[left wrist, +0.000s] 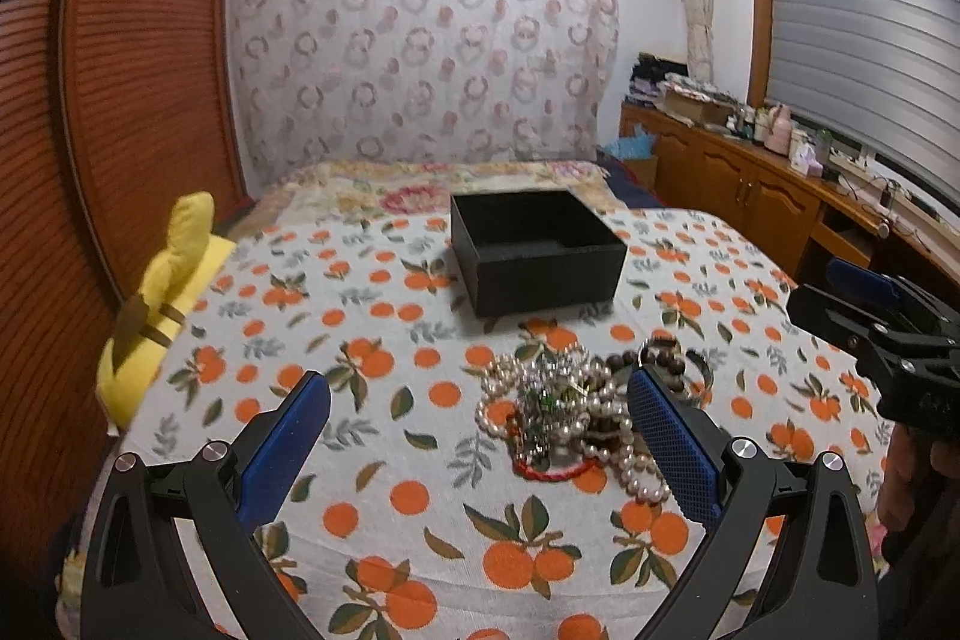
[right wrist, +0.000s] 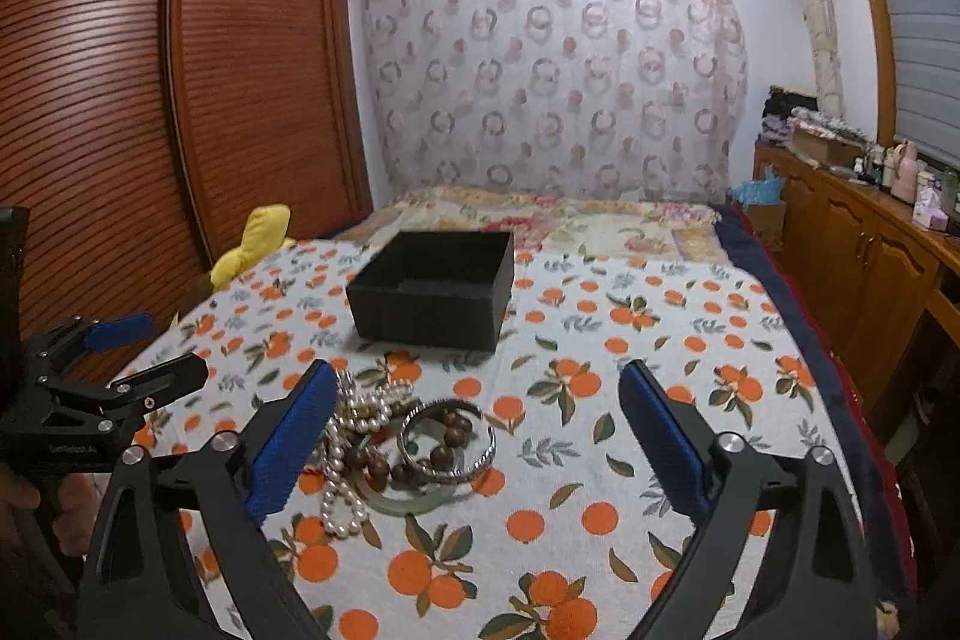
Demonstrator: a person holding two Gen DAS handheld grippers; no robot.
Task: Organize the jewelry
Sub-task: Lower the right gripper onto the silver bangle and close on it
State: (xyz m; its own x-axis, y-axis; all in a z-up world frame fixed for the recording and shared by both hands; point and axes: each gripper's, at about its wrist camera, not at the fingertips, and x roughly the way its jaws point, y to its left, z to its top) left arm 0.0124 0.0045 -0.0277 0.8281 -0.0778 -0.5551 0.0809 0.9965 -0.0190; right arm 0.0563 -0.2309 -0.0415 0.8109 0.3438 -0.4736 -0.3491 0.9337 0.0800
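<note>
A tangled jewelry pile (left wrist: 570, 412) lies on the orange-print tablecloth (left wrist: 372, 466): pearl strands (right wrist: 342, 502), dark wooden beads (right wrist: 444, 454), a silver bangle (right wrist: 480, 466), a pale green bangle (right wrist: 408, 505) and a red cord (left wrist: 558, 472). Behind it stands an open black box (left wrist: 540, 250) (right wrist: 432, 298) with nothing visible inside. My left gripper (left wrist: 477, 382) (right wrist: 168, 349) is open, and the pile sits ahead between its fingers, closer to the right one. My right gripper (right wrist: 480, 370) (left wrist: 810, 283) is also open, with the pile beside its left finger. Neither holds anything.
A yellow plush cushion (left wrist: 162, 304) rests at the table's left edge beside a brown slatted wardrobe (left wrist: 120, 100). A bed with a floral cover (right wrist: 570, 220) lies beyond the table. A wooden sideboard (left wrist: 750, 184) with clutter runs along the right under the window.
</note>
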